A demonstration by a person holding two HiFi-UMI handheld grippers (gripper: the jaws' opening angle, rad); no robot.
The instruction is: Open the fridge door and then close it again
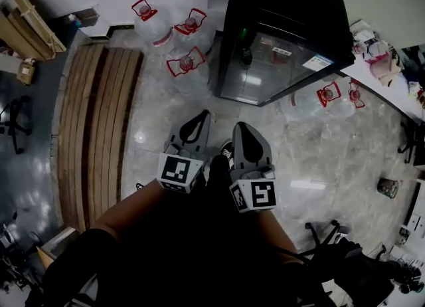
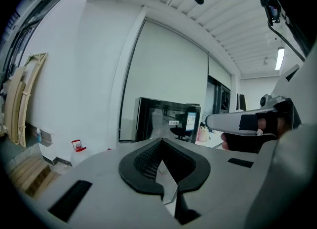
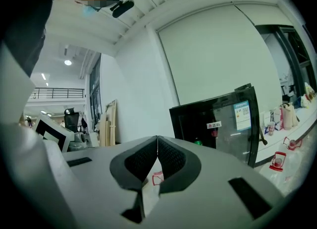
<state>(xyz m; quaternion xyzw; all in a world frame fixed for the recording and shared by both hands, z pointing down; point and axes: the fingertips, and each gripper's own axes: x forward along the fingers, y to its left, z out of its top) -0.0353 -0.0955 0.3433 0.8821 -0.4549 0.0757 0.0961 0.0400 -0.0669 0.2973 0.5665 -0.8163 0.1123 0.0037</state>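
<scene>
The fridge (image 1: 285, 40) is a black cabinet with a glass door, standing on the floor ahead of me; its door lies shut against the body. It also shows in the left gripper view as the fridge (image 2: 168, 121), and in the right gripper view as the fridge (image 3: 218, 124), some way off in both. My left gripper (image 1: 197, 118) and right gripper (image 1: 240, 129) are held side by side short of it, pointing at it. Both are shut with nothing between the pads, as the left gripper (image 2: 161, 141) and right gripper (image 3: 157, 139) show close up. Neither touches the fridge.
Large water jugs with red handles (image 1: 186, 65) stand left of the fridge, and more jugs (image 1: 329, 94) at its right. A slatted wooden platform (image 1: 99, 126) runs along the left. A cluttered white counter (image 1: 388, 76) lies right, an office chair (image 1: 332, 246) behind.
</scene>
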